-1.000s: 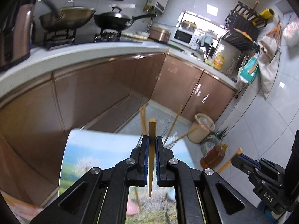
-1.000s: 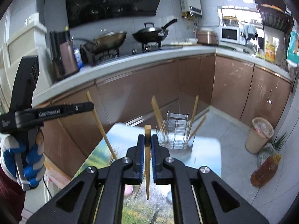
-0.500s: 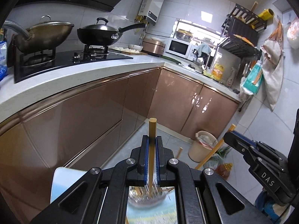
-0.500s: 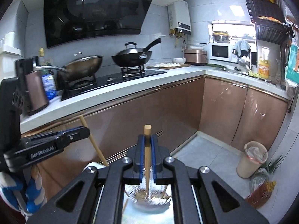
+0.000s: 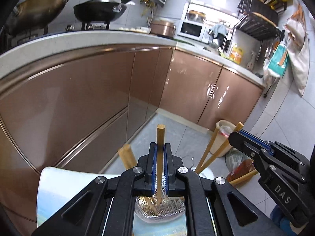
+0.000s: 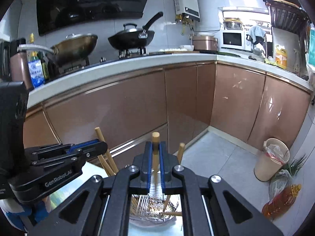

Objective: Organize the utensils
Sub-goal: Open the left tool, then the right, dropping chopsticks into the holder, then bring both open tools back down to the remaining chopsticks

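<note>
A chopstick (image 5: 159,157) is clamped upright between the narrow jaws of the left gripper (image 5: 159,169), its tip reaching down into the wire basket (image 5: 163,209) just below the jaws. The right gripper (image 6: 155,169) is likewise shut on a second chopstick (image 6: 155,153), whose lower end hangs over the same basket (image 6: 153,206). Other chopsticks (image 5: 206,151) already lean in the basket, just beside and beyond the jaws, some poking up at a slant.

Two risks are judged likely. With both grippers crowded over one small basket, the sticks — or the grippers themselves — could be knocked together. A chopstick released while tilted could also be caught on the leaning ones or on the basket rim and be tipped out onto the counter (image 5: 47,202) or the floor.

Much is hidden: the basket's rim and sides are largely covered by the gripper bodies, so its compartments cannot be made out, and it cannot be told whether either tip touches the bottom. The counter is cut off at the lower edge — only a picture-printed strip is seen.
</note>
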Demonstrator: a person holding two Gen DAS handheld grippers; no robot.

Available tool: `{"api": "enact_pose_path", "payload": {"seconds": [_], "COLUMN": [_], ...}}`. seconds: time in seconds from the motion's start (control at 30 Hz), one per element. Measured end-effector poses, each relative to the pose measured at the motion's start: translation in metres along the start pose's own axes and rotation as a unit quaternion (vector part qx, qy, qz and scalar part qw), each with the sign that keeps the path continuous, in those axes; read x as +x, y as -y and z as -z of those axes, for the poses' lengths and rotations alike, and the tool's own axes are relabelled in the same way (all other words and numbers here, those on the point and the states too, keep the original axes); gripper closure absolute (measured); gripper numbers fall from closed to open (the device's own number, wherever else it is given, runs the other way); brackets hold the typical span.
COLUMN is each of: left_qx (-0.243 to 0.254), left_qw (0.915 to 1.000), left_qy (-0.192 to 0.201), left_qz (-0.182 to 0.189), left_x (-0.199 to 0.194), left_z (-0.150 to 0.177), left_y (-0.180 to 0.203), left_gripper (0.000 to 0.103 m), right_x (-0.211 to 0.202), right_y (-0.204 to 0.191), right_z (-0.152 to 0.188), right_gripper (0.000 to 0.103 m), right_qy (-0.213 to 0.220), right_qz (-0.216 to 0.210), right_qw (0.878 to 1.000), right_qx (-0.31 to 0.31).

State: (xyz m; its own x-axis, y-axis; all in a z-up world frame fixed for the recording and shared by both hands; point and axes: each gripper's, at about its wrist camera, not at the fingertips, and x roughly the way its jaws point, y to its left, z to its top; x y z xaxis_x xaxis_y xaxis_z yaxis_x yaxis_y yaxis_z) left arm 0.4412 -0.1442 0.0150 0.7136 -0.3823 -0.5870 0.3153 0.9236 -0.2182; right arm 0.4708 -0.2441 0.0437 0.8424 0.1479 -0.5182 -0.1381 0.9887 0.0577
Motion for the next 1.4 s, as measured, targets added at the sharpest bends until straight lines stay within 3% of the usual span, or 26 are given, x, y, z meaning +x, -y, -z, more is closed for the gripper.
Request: {"api": "enact_pose_path", "payload": {"seconds": [0.4,0.6,0.73,0.97,1.03,1.1,1.3,1.4], "left_qx": [0.000,-0.004,-0.006,-0.008,-0.008,-0.004,-0.008,-0.006], "left_qw": [0.9998,0.9997,0.9993,0.9974,0.9966,0.9956,0.9930,0.9910], "left_qy": [-0.009,0.012,0.025,0.055,0.064,0.071,0.081,0.088], "left_qz": [-0.019,-0.021,-0.028,-0.045,-0.051,-0.062,-0.086,-0.100], "left_x": [-0.020,-0.056,-0.089,-0.154,-0.174,-0.190,-0.221,-0.238], "left_z": [0.023,0.027,0.028,0.036,0.045,0.056,0.095,0.119], "left_y": [-0.008,-0.012,-0.016,-0.024,-0.026,-0.026,-0.028,-0.028], "left_gripper": [0.097,0.073,0.069,0.055,0.052,0.048,0.043,0.037], "right_x": [-0.017,-0.049,-0.078,-0.133,-0.149,-0.165,-0.197,-0.208], "right_y": [-0.005,-0.007,-0.009,-0.020,-0.024,-0.029,-0.049,-0.059], "right_z": [0.026,0.028,0.026,0.025,0.028,0.035,0.071,0.095], "right_gripper": [0.095,0.095,0.091,0.087,0.075,0.070,0.069,0.062], "right_qy": [-0.019,-0.007,0.006,0.031,0.038,0.043,0.039,0.030], "right_qz": [-0.003,0.002,0.009,0.011,0.010,0.007,0.001,0.006], "right_qw": [1.000,1.000,1.000,0.999,0.999,0.999,0.999,0.999], "right_qx": [0.007,0.012,0.015,0.021,0.024,0.027,0.028,0.024]}}
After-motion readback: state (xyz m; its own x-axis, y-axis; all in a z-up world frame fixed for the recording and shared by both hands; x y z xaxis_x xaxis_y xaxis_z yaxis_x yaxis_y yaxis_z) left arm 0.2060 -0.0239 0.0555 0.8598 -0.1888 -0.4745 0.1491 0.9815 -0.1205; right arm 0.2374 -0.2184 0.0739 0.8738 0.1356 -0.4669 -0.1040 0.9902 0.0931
